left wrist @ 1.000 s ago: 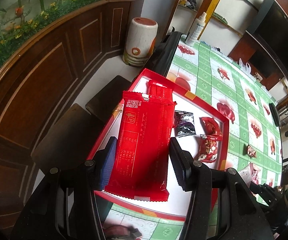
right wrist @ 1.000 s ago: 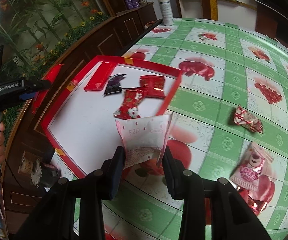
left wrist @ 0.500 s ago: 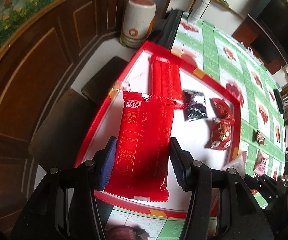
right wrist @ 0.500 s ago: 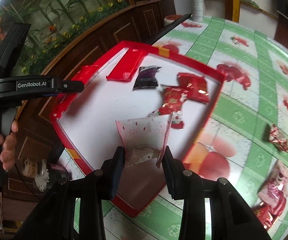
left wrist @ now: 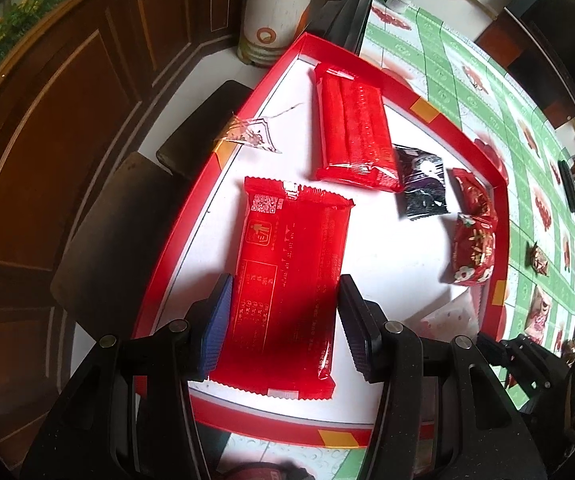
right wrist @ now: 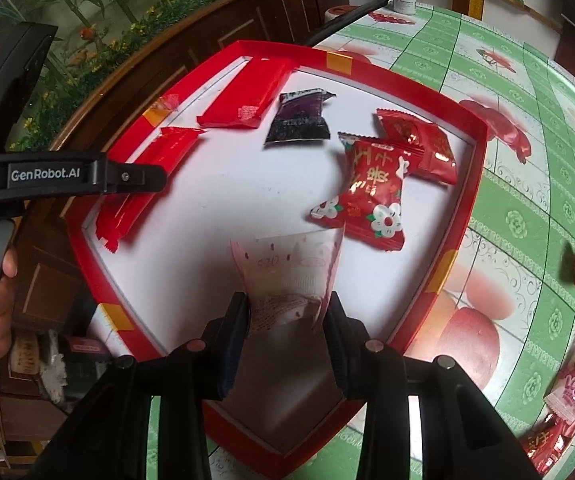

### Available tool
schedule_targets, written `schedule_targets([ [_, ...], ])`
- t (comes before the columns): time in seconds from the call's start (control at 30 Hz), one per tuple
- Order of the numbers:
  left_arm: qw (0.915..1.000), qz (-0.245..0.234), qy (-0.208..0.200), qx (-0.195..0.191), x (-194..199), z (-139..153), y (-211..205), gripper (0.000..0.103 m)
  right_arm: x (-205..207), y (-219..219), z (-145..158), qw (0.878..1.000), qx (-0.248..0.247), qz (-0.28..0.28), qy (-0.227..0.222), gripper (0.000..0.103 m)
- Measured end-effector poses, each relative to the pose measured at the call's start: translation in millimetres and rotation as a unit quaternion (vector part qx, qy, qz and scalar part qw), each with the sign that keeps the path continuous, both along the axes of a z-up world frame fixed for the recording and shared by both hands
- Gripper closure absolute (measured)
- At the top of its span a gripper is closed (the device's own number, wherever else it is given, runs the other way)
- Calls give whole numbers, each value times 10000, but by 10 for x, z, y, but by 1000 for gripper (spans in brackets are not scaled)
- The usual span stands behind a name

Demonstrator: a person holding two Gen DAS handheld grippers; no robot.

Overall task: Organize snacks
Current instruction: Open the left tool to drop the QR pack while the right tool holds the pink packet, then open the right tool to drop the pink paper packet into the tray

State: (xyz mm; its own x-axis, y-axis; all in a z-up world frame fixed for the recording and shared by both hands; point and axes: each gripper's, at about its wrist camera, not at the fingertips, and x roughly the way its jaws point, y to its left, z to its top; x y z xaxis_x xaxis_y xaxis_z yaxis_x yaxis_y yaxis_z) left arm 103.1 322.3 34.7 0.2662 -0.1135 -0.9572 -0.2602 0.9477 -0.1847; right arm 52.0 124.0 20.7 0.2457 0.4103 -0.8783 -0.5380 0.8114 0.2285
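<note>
Snacks: a long red packet point(left wrist: 287, 280) sits clamped in the left gripper point(left wrist: 283, 320) over the red-rimmed tray point(left wrist: 463, 136); the right gripper point(right wrist: 287, 316) pinches a pale pink packet point(right wrist: 287, 268). Ahead lie other wrapped snacks point(right wrist: 371, 188).

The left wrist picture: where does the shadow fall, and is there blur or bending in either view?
Left wrist view: a dark shadow crosses the lower half of the long red packet; everything is sharp. Right wrist view: fisheye bends the red tray edges; the pale packet looks slightly washed out.

The tray point(right wrist: 472, 184) has red walls and a white floor. The tablecloth point(right wrist: 527, 128) beyond the right gripper point(right wrist: 287, 312) is green-checked with red fruit.
</note>
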Motion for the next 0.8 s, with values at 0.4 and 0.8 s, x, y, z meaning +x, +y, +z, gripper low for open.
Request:
schedule_targets([
  [0.4,9999,-93,120,-17,103,-21,-2,51,197,-152,0,9985,-143,-492,-179,61],
  [0.8,9998,-47,211,47,74,-22,-11,51,23,-130,59,9992,-6,-339,-187,46],
])
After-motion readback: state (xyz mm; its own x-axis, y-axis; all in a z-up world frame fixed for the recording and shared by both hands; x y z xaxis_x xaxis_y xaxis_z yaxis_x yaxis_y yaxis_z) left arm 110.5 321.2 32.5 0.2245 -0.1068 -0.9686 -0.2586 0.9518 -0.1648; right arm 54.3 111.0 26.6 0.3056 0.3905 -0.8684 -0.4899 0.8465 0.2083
